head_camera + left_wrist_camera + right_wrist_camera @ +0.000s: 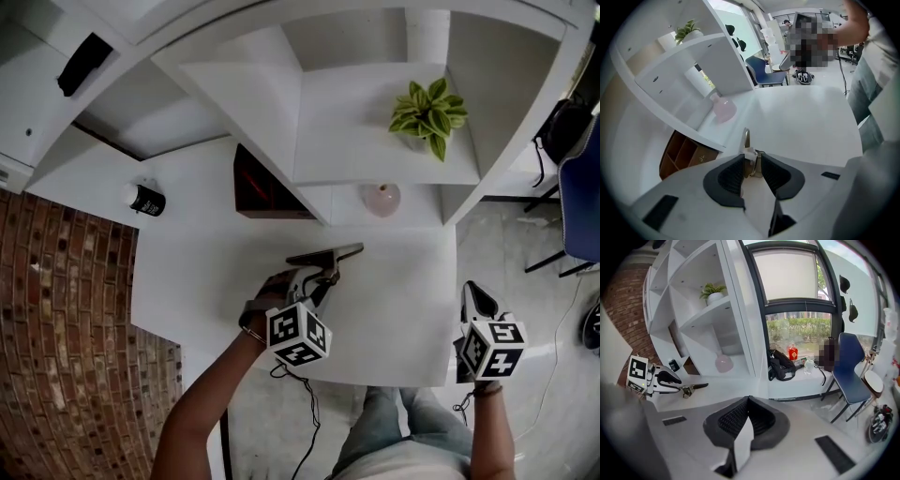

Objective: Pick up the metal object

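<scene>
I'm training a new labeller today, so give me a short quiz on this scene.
1. True or false: the right gripper has its jaws shut on nothing.
2. Which one holds the metal object? A) left gripper B) right gripper C) neither
3. Fill in: the potted plant stands on a white ____.
Key: 1 true; 2 A; 3 shelf.

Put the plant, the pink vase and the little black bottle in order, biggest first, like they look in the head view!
1. plant: clearly the largest.
2. pink vase and black bottle: these look about the same size, so I won't rank them.
</scene>
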`<state>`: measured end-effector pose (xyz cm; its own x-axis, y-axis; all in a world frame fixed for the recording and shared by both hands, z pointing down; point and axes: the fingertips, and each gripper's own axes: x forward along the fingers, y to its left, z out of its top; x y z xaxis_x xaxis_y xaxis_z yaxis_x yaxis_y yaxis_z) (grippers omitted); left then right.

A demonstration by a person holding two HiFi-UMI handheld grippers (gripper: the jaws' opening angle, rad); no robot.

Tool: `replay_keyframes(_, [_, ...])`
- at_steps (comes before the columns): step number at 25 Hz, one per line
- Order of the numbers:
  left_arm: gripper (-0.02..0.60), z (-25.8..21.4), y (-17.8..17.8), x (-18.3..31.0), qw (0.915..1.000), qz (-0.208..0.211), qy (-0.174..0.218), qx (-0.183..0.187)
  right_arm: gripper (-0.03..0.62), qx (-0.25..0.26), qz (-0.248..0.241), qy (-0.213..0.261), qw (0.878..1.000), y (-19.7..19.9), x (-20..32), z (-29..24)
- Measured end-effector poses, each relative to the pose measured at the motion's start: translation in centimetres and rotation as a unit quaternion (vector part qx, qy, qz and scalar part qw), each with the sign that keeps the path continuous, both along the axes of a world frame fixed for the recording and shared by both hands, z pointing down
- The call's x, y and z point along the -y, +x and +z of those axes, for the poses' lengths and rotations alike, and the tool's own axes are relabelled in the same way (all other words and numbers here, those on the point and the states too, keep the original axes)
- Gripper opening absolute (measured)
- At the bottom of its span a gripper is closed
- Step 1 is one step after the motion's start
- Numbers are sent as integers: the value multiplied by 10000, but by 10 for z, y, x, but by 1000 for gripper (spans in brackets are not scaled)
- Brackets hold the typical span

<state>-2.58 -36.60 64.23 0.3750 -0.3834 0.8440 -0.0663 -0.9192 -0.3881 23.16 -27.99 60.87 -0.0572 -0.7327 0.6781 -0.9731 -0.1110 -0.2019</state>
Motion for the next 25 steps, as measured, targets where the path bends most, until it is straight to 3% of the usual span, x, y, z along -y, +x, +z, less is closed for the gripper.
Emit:
replay_keyframes(18, [106,21,0,9,9984,305,239,416,1,-39,23,-44,10000,2,-11,18])
replay_keyframes(25, [84,21,0,10,9984,313,216,411,0,21,105,-41,9999,4,-10,18])
